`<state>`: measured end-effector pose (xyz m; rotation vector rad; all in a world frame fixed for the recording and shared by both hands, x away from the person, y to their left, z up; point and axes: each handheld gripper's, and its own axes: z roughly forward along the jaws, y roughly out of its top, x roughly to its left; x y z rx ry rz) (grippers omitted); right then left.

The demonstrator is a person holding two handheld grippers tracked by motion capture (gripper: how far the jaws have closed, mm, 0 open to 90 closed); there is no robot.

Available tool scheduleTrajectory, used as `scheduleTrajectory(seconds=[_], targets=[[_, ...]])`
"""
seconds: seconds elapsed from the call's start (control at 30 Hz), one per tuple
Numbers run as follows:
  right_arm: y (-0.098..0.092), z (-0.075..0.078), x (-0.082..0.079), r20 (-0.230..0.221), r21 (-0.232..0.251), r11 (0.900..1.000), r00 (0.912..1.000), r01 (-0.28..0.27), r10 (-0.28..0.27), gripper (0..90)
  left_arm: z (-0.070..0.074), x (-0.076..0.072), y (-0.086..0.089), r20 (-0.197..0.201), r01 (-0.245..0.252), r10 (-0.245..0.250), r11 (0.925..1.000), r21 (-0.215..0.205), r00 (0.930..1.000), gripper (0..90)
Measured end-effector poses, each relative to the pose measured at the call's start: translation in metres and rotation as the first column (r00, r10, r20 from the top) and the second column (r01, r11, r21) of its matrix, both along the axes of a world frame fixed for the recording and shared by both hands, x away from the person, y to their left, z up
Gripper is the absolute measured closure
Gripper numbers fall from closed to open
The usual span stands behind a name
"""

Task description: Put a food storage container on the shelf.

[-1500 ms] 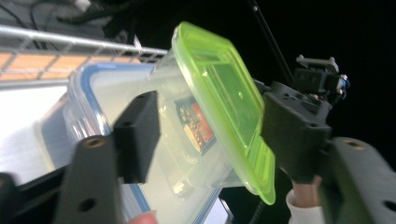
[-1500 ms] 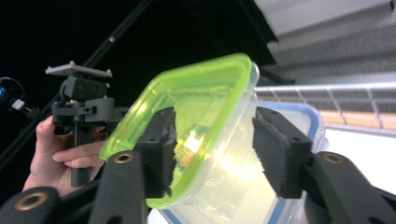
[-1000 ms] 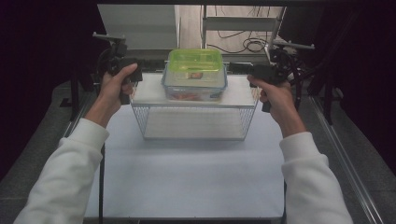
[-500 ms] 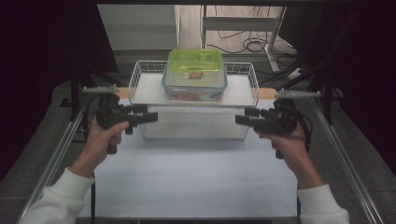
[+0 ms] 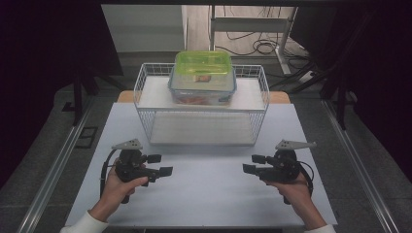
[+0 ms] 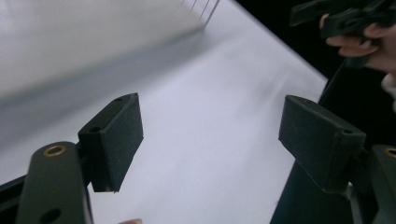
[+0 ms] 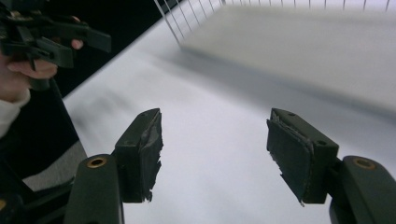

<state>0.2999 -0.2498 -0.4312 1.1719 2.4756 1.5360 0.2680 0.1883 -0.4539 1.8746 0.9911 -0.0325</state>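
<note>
A clear box with a green lid sits on top of a white wire basket at the far middle of the white table. My left gripper is held low over the table's near left, pointing right, open with nothing between its pads. My right gripper mirrors it at the near right, pointing left, and its jaws have just been opening. They stand open around bare table. Both grippers are well in front of the basket and apart from it.
The wire basket's corner shows ahead in the right gripper view, with the other hand's gripper at upper left. The left gripper view has the right hand's gripper at upper right. Metal rails run along both table sides.
Both hands have left the basket's sides and dropped toward the near part of the table. The green-lidded box has stayed on the basket.
</note>
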Motion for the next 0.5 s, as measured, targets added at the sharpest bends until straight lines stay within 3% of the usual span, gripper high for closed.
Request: scheduleTrajectory(seconds=[0.17,0.5], targets=[[0.003,-0.022,0.001,-0.045,-0.044,0.999,0.9990,-0.006,0.004,35.4,-0.010,0.000,-0.003,-0.003,-0.005,0.005,0.9991,0.042,1.0000,21.1],[0.000,-0.021,0.000,-0.032,-0.036,0.999,0.9994,0.011,-0.012,35.0,-0.017,-0.001,-0.001,-0.005,-0.017,0.017,0.9976,0.068,0.9998,21.2]])
